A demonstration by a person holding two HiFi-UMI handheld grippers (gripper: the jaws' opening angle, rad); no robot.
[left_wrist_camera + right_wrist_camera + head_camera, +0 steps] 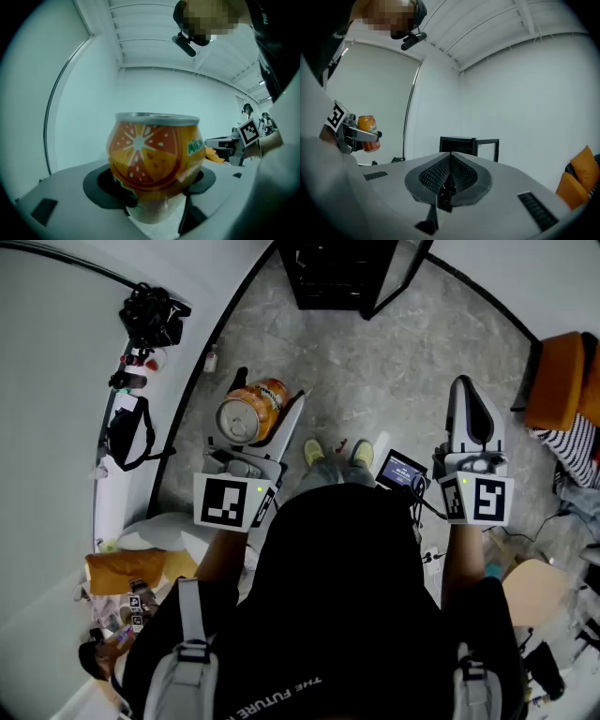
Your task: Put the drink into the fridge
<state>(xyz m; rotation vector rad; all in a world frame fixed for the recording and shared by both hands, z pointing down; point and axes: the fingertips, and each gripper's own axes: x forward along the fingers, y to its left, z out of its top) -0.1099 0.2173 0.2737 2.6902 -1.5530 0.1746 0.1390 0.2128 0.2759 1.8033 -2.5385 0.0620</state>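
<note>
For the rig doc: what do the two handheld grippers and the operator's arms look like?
Left gripper and right gripper: pale grey shells with tapering jaws, black textured pads. Each carries a white cube with black square markers and a small green light. A black cable runs from the right one to a small screen. The person wears a black top and grey shoulder straps.

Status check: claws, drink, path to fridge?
Left claw shut on orange drink can, upright. Right claw shut, empty. Fridge ahead, door open; nothing seen blocking it.
</note>
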